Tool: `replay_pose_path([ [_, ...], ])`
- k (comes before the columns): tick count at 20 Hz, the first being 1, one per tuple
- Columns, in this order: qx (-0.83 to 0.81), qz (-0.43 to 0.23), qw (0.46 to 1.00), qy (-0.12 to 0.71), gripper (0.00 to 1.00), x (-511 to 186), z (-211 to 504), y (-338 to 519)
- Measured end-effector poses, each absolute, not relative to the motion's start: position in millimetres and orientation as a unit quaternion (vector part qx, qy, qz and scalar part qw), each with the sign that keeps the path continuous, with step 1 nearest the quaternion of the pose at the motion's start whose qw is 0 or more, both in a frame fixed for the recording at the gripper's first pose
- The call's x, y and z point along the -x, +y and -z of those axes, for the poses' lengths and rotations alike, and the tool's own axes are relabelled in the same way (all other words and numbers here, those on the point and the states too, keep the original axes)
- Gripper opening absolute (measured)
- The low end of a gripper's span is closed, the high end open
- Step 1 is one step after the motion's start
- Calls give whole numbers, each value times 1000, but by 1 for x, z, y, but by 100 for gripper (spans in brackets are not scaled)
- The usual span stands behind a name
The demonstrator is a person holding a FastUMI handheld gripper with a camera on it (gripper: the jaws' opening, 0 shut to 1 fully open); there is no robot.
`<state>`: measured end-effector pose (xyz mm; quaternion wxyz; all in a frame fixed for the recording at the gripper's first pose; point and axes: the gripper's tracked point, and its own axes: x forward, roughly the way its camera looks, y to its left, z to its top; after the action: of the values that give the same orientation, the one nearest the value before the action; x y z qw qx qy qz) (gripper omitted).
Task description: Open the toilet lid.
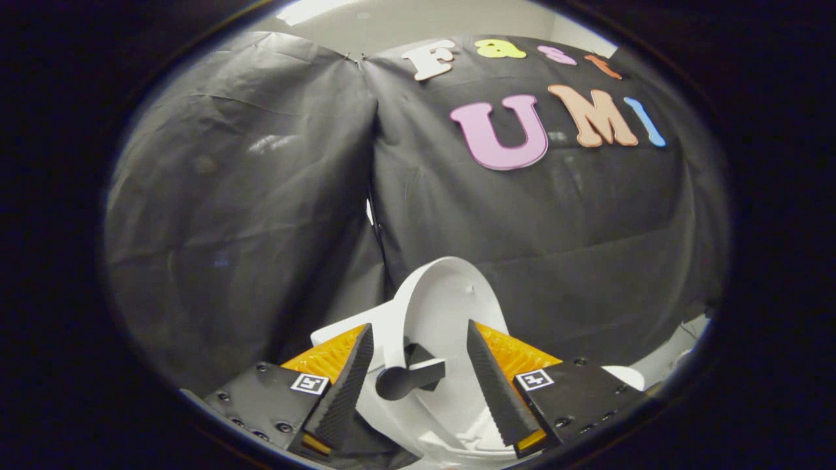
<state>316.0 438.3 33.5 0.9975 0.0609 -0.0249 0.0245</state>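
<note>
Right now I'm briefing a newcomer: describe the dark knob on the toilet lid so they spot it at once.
Against the black cloth wall stands a white toilet lid, raised. On its face, between the open gripper fingers, a dark grey knob juts out, the only dark part on white.

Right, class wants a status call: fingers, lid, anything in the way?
Fingers open, astride the lid knob, not pressing. Lid raised, near upright. Nothing in the way.

Walls: black cloth [261, 215] in two wrinkled panels meeting at a vertical seam.
Above: pale wall [418, 19] over the cloth's top edge.
Light: bright patch [313, 10] overhead; soft sheen on the cloth.
</note>
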Motion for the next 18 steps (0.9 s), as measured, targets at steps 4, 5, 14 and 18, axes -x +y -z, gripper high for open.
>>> replay_pose_path([
  [4, -51, 23, 997, -52, 88, -302, -61, 393],
  [5, -48, 36, 997, -57, 88, -296, -66, 379],
  [14, -12, 157, 983, -94, 88, -235, -101, 260],
  [18, -11, 178, 978, -112, 88, -214, -114, 226],
])
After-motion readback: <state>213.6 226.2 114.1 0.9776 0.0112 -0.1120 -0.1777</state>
